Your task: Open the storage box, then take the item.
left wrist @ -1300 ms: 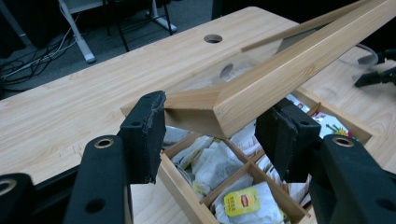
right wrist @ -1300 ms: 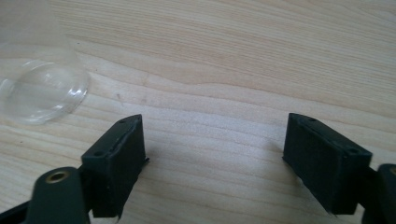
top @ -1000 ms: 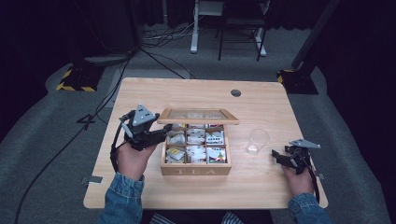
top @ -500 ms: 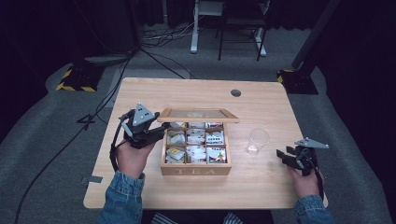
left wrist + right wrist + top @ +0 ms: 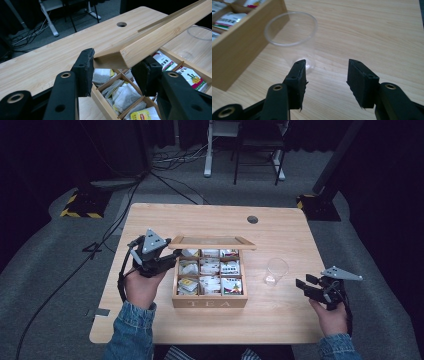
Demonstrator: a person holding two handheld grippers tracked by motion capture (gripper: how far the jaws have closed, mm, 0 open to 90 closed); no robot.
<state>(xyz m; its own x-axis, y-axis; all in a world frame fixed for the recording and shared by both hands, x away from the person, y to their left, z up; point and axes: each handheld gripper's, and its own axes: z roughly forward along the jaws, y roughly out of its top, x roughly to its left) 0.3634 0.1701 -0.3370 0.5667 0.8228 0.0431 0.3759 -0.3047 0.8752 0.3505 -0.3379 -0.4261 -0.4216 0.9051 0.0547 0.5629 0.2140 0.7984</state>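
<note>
At the left of the high view the left gripper (image 5: 170, 261) sits at the left end of the wooden tea box (image 5: 210, 301), carried by the person's left hand (image 5: 141, 287) in a denim sleeve (image 5: 130, 332); its jaws are clamped on the near left corner of the box's lid (image 5: 212, 242), which is raised and tilted up off the box. In the left gripper view the two black pads pinch the corner of that lid (image 5: 150, 40) from either side, and the lid's wooden frame runs away toward the upper right, clear of the compartments below.

Under the lid the tea box lies near the middle of the table (image 5: 200, 220), its front wall lettered TEA; its compartments hold tea bags (image 5: 210, 282), white paper ones and some with coloured labels, and a yellow-labelled one shows in the near left compartment (image 5: 142, 116).

Just right of the box stands a clear plastic cup (image 5: 275, 271), upright on the wood and apart from the box's wall; in the right gripper view the cup (image 5: 292, 37) is ahead and to the left of the jaws, beside the box's side wall (image 5: 242, 55).

At the far right the right gripper (image 5: 301, 284) hangs near the table's right edge, well apart from the cup; its jaws have just been closing and now stand partly apart, with nothing between them but bare tabletop.
</note>
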